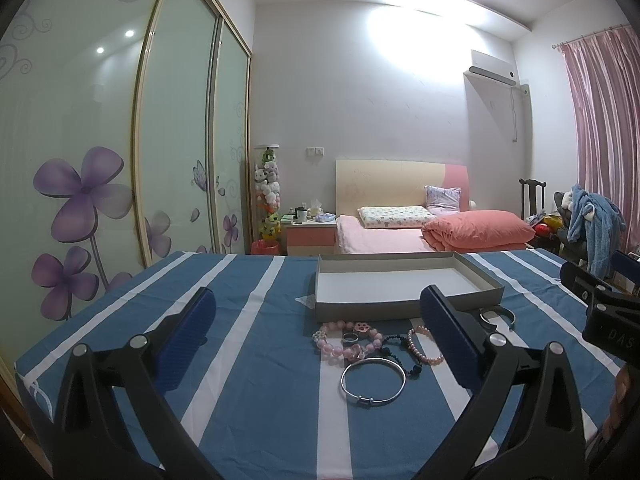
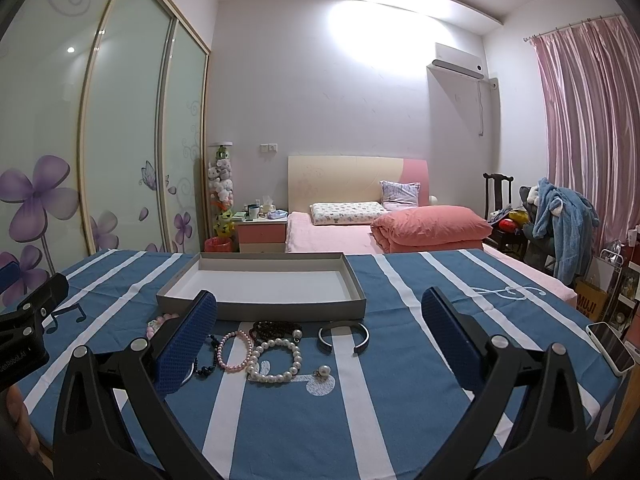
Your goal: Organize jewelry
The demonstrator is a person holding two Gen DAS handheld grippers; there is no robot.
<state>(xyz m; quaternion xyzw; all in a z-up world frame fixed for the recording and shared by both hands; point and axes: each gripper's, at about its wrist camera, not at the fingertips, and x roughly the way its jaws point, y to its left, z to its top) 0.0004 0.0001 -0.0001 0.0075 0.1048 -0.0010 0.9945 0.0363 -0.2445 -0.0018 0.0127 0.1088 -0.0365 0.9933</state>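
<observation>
2 grippers, left gripper (image 1: 318,336) and right gripper (image 2: 320,338), hover level above the bracelets (image 2: 276,360), jaws wide apart, holding nothing.

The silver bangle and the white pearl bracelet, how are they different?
The silver bangle is one thin, smooth metal ring, while the white pearl bracelet is a string of round beads. The bangle shines grey; the pearls look creamy white. The bangle forms a neat circle, the pearl bracelet a looser loop. Both lie flat on the striped cloth, outside the tray.
</observation>
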